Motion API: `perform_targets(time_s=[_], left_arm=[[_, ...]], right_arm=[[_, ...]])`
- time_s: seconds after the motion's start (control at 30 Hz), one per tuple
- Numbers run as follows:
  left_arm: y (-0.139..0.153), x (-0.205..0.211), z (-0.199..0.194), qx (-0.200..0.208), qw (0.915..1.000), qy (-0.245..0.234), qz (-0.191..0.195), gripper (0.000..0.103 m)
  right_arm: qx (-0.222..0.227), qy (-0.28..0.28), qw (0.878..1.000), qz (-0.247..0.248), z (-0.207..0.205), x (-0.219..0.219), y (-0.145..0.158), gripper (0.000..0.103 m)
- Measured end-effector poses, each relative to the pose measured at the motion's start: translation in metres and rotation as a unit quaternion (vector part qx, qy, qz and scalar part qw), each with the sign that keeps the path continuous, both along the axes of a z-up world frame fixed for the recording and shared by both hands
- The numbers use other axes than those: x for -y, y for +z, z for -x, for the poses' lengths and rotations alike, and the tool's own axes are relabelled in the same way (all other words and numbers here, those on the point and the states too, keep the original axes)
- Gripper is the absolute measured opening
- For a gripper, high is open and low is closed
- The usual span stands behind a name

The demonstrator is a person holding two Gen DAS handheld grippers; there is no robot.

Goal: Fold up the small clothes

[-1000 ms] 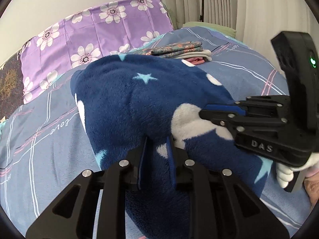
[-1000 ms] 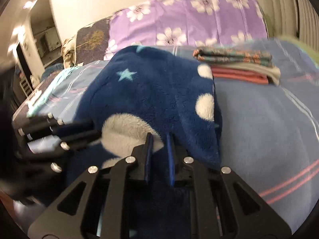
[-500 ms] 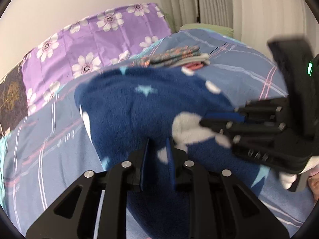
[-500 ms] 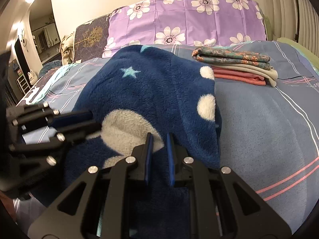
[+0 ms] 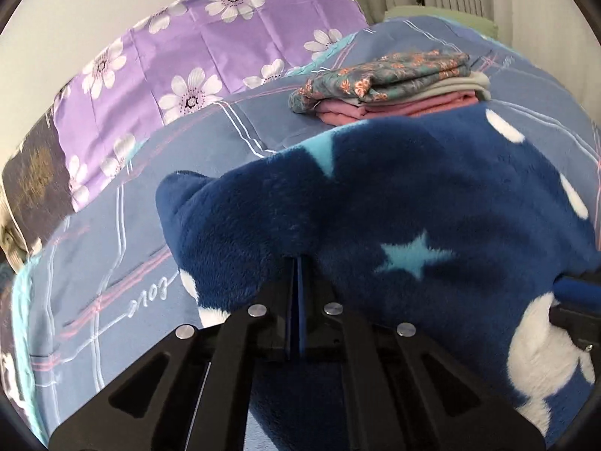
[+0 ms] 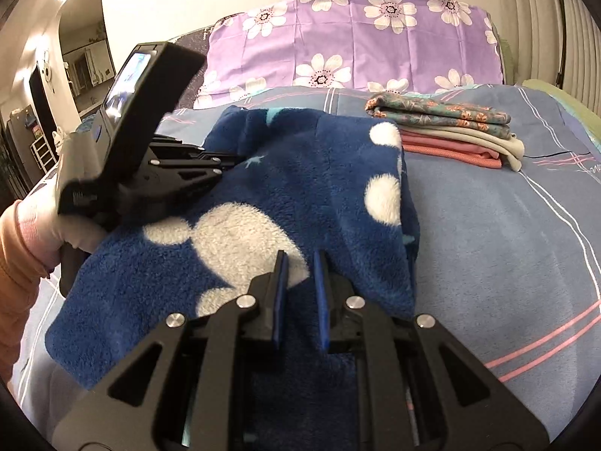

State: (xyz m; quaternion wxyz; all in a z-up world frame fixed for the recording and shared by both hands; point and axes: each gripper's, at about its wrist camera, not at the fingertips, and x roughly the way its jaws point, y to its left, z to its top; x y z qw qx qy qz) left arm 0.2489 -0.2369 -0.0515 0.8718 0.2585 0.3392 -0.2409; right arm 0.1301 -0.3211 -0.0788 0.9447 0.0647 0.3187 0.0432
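On a blue plaid bedsheet (image 6: 488, 225) below a purple flowered pillow (image 6: 357, 37), beside folded clothes (image 6: 450, 131), the navy fleece garment (image 6: 300, 188) lies pinched in the closed left gripper (image 5: 296, 263), while the right gripper (image 6: 302, 259) is parted over its near edge.

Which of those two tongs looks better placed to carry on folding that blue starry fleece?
Probably the left tongs: their fingers are pinched together on the fleece garment's edge, so they could carry it over. The right tongs stand open above the cloth, gripping nothing.
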Motion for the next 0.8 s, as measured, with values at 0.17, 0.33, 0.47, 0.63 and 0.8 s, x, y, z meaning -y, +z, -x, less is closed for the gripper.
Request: perform_targets(time_s=[0.17, 0.33, 0.47, 0.63, 0.8], left_arm=[[0.034, 0.006, 0.001, 0.032, 0.9990, -0.021, -0.024, 0.007], [0.043, 0.008, -0.034, 0.054, 0.9982, 0.019, -0.020, 0.007], [-0.010, 0.023, -0.055, 0.050, 0.9945, 0.048, -0.079, 0.000], [-0.005, 0.024, -0.055, 0.043, 0.9942, 0.040, -0.091, 0.000], [0.003, 0.019, -0.046, 0.057, 0.9947, 0.042, -0.074, 0.000]], right_arm=[[0.004, 0.001, 1.000, -0.007, 0.002, 0.003, 0.000, 0.013], [0.006, 0.000, 1.000, -0.008, 0.003, 0.002, 0.000, 0.013], [0.007, 0.000, 1.000, -0.010, 0.000, 0.002, 0.000, 0.013], [0.009, 0.001, 1.000, -0.024, -0.001, 0.006, -0.001, 0.013], [0.010, 0.001, 1.000, -0.019, 0.002, 0.003, -0.001, 0.013]])
